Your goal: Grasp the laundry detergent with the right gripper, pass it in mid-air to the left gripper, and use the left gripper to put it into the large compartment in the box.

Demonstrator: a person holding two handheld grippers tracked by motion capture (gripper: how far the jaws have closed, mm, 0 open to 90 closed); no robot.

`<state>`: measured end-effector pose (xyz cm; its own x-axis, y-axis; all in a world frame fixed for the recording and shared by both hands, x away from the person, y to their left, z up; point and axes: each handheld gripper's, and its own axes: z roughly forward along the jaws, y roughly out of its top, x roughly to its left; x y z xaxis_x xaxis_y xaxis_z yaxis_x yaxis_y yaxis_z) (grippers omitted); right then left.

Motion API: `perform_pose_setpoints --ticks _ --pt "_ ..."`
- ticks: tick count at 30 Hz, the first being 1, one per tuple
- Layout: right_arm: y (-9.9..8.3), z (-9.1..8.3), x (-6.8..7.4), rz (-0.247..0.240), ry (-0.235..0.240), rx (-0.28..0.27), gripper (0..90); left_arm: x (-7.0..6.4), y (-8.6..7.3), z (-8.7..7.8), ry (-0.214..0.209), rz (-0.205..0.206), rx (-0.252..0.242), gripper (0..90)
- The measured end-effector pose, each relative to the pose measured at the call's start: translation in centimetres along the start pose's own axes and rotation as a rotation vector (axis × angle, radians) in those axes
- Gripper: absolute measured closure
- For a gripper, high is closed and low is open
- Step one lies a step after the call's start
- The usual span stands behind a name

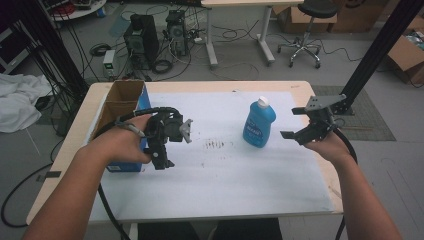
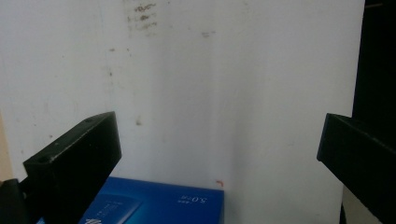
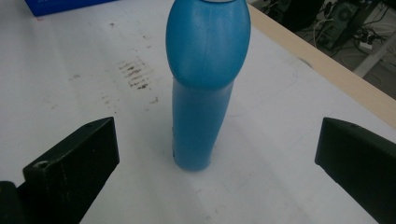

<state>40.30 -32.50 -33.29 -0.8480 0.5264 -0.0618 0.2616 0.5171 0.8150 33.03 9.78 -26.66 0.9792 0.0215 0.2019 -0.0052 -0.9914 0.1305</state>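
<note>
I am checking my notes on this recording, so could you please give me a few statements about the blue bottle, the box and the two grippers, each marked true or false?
1. The blue plastic bottle with a white cap stands upright on the white sheet. True.
2. The right gripper is shut on the bottle. False: its jaws stand wide open, apart from the bottle, which is ahead between them in the right gripper view.
3. The left gripper is open. True.
4. The open cardboard box with blue sides sits at the table's right edge. False: it sits at the left edge, beside the left hand.
5. The bottle lies inside the box. False: it stands on the sheet, well apart from the box.
</note>
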Motion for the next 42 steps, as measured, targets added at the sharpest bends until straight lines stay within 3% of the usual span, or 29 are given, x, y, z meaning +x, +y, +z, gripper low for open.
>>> perform_pose_setpoints --ticks 9,18,42 --pt "-1.4 2.1 0.7 0.037 -0.005 -0.076 0.0 -0.3 -0.1 -0.2 0.02 0.01 -0.005 0.0" --pt "-2.6 4.6 1.0 0.046 -0.008 -0.069 0.0 -0.5 -0.3 -0.1 0.015 0.007 -0.005 0.1" --pt "-3.2 8.8 0.6 0.106 0.0 -0.16 0.0 -0.7 -0.3 0.0 0.014 0.013 -0.009 0.1"
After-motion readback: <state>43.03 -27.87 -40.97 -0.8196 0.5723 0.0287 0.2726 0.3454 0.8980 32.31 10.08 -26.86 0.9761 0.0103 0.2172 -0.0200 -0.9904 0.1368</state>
